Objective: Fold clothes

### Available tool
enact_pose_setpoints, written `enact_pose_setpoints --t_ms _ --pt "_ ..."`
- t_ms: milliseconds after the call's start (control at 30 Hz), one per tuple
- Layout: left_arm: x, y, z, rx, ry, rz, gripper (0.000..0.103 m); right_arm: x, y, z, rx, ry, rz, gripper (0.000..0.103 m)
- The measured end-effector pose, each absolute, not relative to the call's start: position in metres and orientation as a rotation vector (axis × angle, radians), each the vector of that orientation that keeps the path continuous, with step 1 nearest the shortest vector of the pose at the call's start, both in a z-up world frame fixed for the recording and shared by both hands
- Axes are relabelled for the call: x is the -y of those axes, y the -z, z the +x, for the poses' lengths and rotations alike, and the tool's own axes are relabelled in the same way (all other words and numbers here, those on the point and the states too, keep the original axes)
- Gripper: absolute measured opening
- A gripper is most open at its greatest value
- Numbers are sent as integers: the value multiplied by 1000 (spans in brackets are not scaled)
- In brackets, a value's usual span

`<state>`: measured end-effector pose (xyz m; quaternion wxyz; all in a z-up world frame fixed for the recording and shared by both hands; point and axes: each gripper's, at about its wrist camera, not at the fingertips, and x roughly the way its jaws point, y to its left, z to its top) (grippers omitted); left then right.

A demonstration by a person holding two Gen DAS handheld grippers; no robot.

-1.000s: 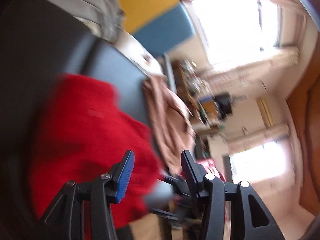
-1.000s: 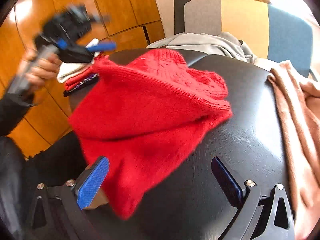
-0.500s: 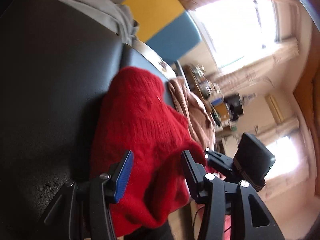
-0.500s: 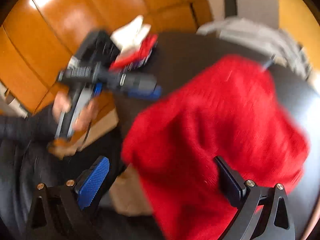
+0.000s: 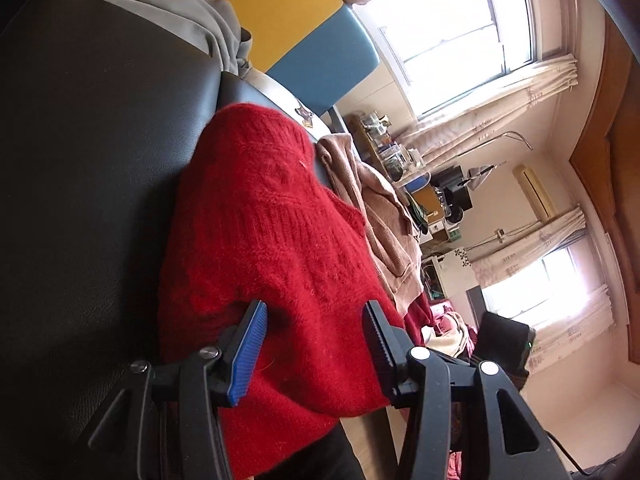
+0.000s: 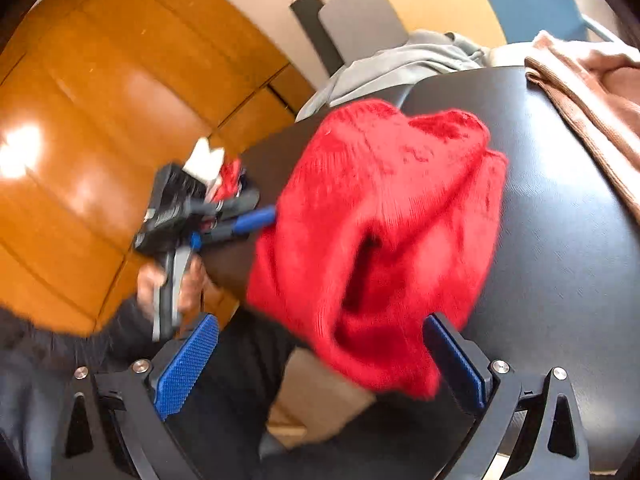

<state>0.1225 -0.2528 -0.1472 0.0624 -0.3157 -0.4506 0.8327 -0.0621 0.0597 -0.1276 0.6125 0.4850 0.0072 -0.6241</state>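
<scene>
Red knit sweater [image 5: 276,248] lies bunched on the black padded surface [image 5: 88,168], near edge of the fabric drooping over the surface's front edge. Left gripper [image 5: 316,344] sits right at that near edge: jaws partly spread, blue-ribbed pads [image 5: 248,354] apart with sweater fabric showing in the gap between them, but neither pad visibly presses the knit, so released, nothing grasped. In the right wrist view the same left gripper [image 6: 260,216] comes in from the sweater's left side, its blue fingertip touching or just beside the red fabric; blurred, can't tell which. A hand [image 6: 172,284] in a dark sleeve grips its handle. Right gripper [image 6: 320,356] has its jaws wide apart, blue pads [image 6: 186,364] well clear of each other; the sweater's [image 6: 380,232] hanging lower edge is ahead of it and up against the right finger, contact not resolvable through the motion blur. Nothing clamped, so released too. Beyond the sweater from the left gripper: a pinkish-tan garment [image 5: 376,216] draped on the far side, a grey garment [image 5: 172,12] at the far end of the surface, and yellow and blue panels [image 5: 304,28] behind that. Left of the right gripper: orange wood panelling [image 6: 100,100] and a small folded stack [image 6: 216,168] behind the left gripper.
</scene>
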Motion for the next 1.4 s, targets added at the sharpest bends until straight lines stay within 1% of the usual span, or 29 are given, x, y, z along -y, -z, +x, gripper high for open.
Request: enact_pose_setpoints --t_ms 67,133,200,233,267,300,333,367,433,500,567,600,667,700,733,800,867,900,933,967,1000,1033,1067,1133,1200,1300,1333,1367,1400 --pt "250 146 130 1344 -2526 -948 49 -43 133 -67 5 1444 1147 103" --pt "245 144 139 1273 -2546 -946 49 -28 140 -71 51 1429 1169 102" --pt "238 142 149 1180 -2559 -954 49 -13 150 -75 88 1374 1196 86" --pt "235 142 154 1139 -2561 -958 49 -1 157 -73 60 1364 1233 59" --pt "232 142 157 1104 -2558 -961 49 10 163 -70 28 1356 1266 26" --pt "228 141 160 1058 -2555 -967 49 17 163 -63 -40 1370 1263 14" --pt "223 141 162 1002 -2551 -977 49 24 163 -56 -109 1383 1260 9" --pt "217 140 163 941 -2553 -992 50 30 162 -50 -172 1395 1253 9" --pt "202 143 160 760 -2585 -1083 50 24 141 -48 -142 1426 1193 7" --pt "189 152 157 623 -2585 -1182 50 -1 114 -52 -1 1447 1105 7" --pt "177 163 155 506 -2543 -1254 49 -26 113 -56 56 1492 1096 7" --pt "173 165 156 459 -2528 -1255 48 -31 130 -58 11 1526 1163 7" --pt "168 165 155 422 -2482 -1279 48 -35 173 -56 -94 1546 1301 8" --pt "167 164 155 407 -2471 -1291 48 -37 188 -55 -92 1526 1333 7" --pt "166 162 155 388 -2465 -1302 48 -44 194 -56 -18 1507 1324 5" --pt "169 157 156 407 -2454 -1298 48 -54 190 -59 73 1511 1307 12" --pt "178 150 156 481 -2449 -1273 48 -60 175 -60 63 1526 1259 32" --pt "183 147 156 528 -2451 -1248 48 -63 165 -63 62 1545 1228 38" --pt "189 143 157 577 -2457 -1216 48 -67 154 -65 64 1565 1196 48" --pt "194 141 156 619 -2467 -1185 48 -70 144 -67 92 1585 1150 61" --pt "197 139 156 654 -2479 -1156 49 -74 133 -73 114 1604 1107 71" --pt "199 137 155 680 -2489 -1134 49 -75 122 -80 130 1624 1063 92" --pt "201 136 153 703 -2497 -1116 49 -73 114 -88 143 1654 1025 103" --pt "204 136 149 736 -2515 -1098 49 -64 103 -102 169 1715 967 103" --pt "204 137 148 740 -2524 -1100 49 -42 107 -115 172 1763 993 103" --pt "197 138 145 737 -2517 -1105 49 -10 123 -131 148 1816 1128 103" --pt "196 139 145 738 -2513 -1105 49 -6 133 -137 176 1804 1173 101" --pt "196 141 145 740 -2509 -1103 49 -2 142 -143 203 1792 1216 96" --pt "196 143 145 743 -2502 -1104 49 3 145 -146 220 1790 1229 93"
